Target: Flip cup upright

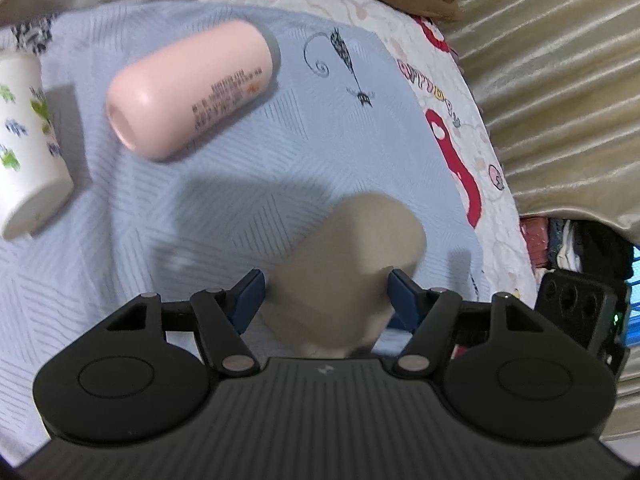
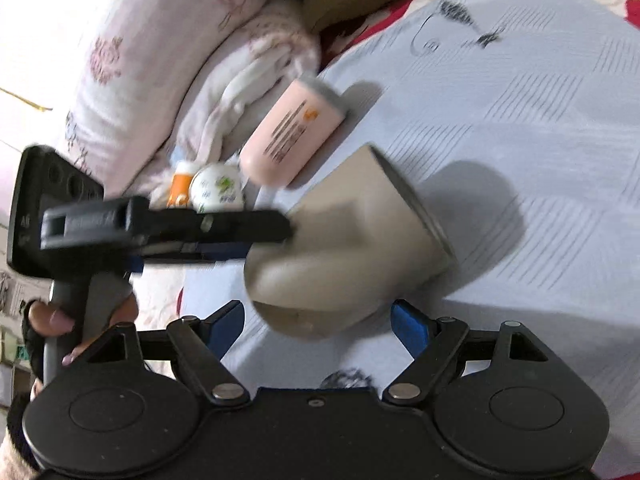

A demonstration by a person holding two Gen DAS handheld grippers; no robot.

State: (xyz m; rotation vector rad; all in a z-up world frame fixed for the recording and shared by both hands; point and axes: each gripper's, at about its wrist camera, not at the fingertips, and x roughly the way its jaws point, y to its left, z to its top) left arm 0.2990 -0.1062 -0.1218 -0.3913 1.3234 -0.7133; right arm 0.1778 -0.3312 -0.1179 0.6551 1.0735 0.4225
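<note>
Surface: a bed covered by a pale blue textured cloth (image 1: pixel 280 152); no table is in view.
Landmark: the beige, smooth-walled cup (image 2: pixel 352 248), motion-blurred in both views.
Cup position: lifted off the blue cloth, tilted, its open mouth turned toward the upper right in the right wrist view, its closed base toward the camera. Its shadow lies on the cloth beyond it.
Left claw (image 1: pixel 326 292): clenched on the beige cup (image 1: pixel 344 264), one blue pad at each flank of the lower body. In the right wrist view it enters from the left, held in a gloved hand (image 2: pixel 60 332).
Right claw (image 2: pixel 318 320): released, pads spread wide either side of the cup base; contact with the wall is not evident.
Beyond the cup: a pink rounded bottle with printed text (image 1: pixel 188 88) lies on its side; further left a white cup with green and blue floral print (image 1: pixel 28 140).
Step in hand (judgement): rotating the cup mouth-up, roughly mid-way.
Method advice: hold the grip firm, turn about the pinch axis until the rim is level, lower the base flat onto the cloth before letting go.
Risk: the soft bedding may let the cup topple; slip at the smooth wall is possible.
</note>
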